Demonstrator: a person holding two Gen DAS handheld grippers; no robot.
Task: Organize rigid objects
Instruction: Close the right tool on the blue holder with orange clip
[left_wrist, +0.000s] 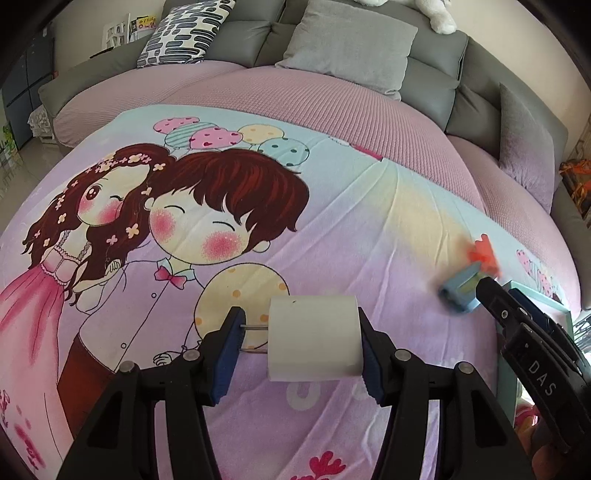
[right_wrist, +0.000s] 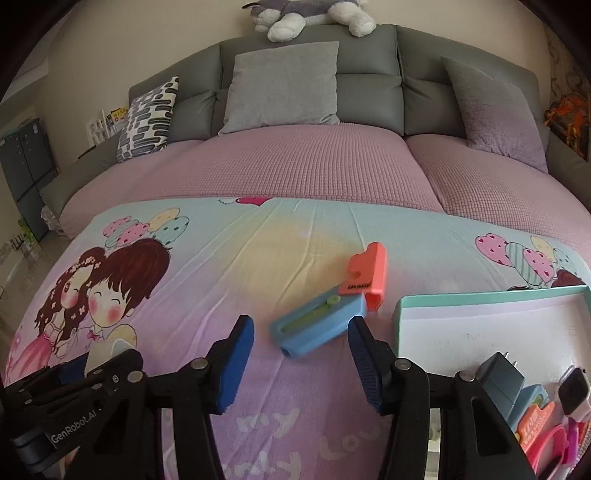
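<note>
My left gripper (left_wrist: 301, 345) is shut on a white plug adapter (left_wrist: 314, 338), its two metal prongs against the left pad, held above the cartoon bedsheet (left_wrist: 332, 221). My right gripper (right_wrist: 301, 343) is open and empty, just short of a blue box cutter (right_wrist: 319, 326) lying on the sheet. An orange box cutter (right_wrist: 367, 275) lies touching the blue one's far end. Both cutters show blurred in the left wrist view, blue (left_wrist: 460, 290) and orange (left_wrist: 484, 253), beside the right gripper's arm (left_wrist: 524, 332).
A teal-rimmed white tray (right_wrist: 480, 295) sits at the right and holds a grey charger (right_wrist: 500, 376), a smartwatch (right_wrist: 574, 387) and pink and orange items. Grey sofa cushions (right_wrist: 284, 85), a patterned pillow (right_wrist: 147, 118) and a plush dog (right_wrist: 310, 14) lie behind.
</note>
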